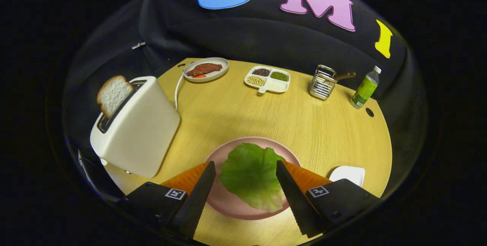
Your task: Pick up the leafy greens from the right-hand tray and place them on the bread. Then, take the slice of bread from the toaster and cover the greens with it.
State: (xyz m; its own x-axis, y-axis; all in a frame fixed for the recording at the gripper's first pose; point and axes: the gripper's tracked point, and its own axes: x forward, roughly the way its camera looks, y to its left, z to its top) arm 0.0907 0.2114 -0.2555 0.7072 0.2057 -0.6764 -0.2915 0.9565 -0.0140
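Observation:
A green lettuce leaf lies on a pink plate near the table's front. It covers whatever is under it, so no bread shows on the plate. My gripper is open, with one finger on each side of the leaf and apart from it. A white toaster stands to the left of the plate. A slice of bread sticks up out of its slot, tilted. Just past my right finger sits a white tray.
Along the back of the round wooden table stand an oval plate with meat, a divided dish of beans, a wire holder and a green bottle. The toaster's white cord runs back.

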